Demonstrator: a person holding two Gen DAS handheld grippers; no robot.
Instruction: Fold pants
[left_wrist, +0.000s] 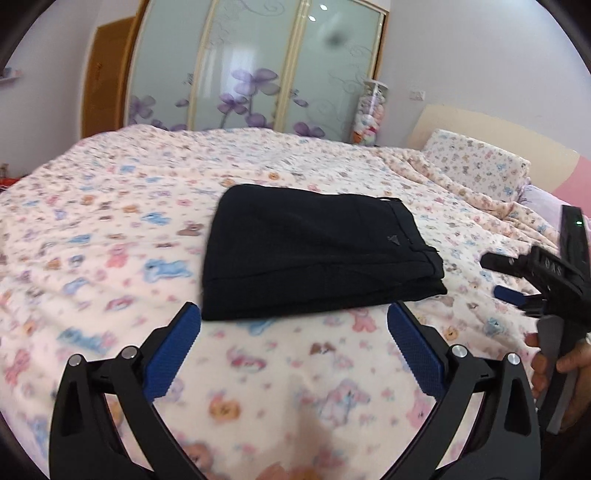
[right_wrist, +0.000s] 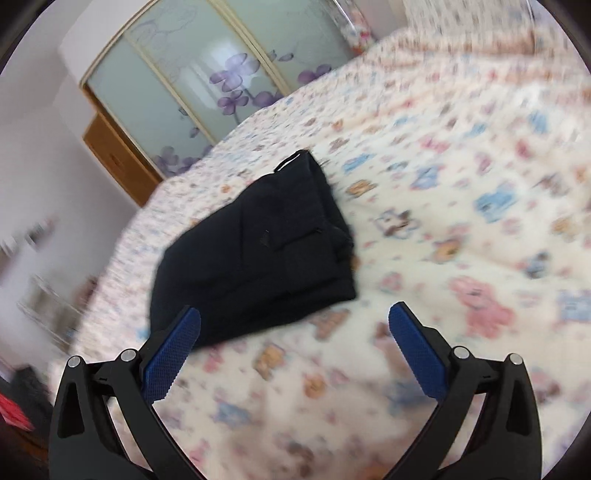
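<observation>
Black pants (left_wrist: 317, 258) lie folded into a thick soft rectangle on a fleecy teddy-print bed (left_wrist: 110, 229).
Left tool (left_wrist: 293, 325) and right tool (right_wrist: 294, 325) gape wide, empty; blue knurled pads; lettering perhaps "DAS".

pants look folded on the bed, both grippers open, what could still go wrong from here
1. The black pants lie as a loose stack on a soft, rumpled bedspread; the layered lower edge could slide apart if nudged.
2. The left gripper has its open fingertips close to that near edge, so a careless sweep may catch the fabric.
3. The right gripper has its left finger overlapping the bundle's corner in its view; it might drag that corner.
</observation>
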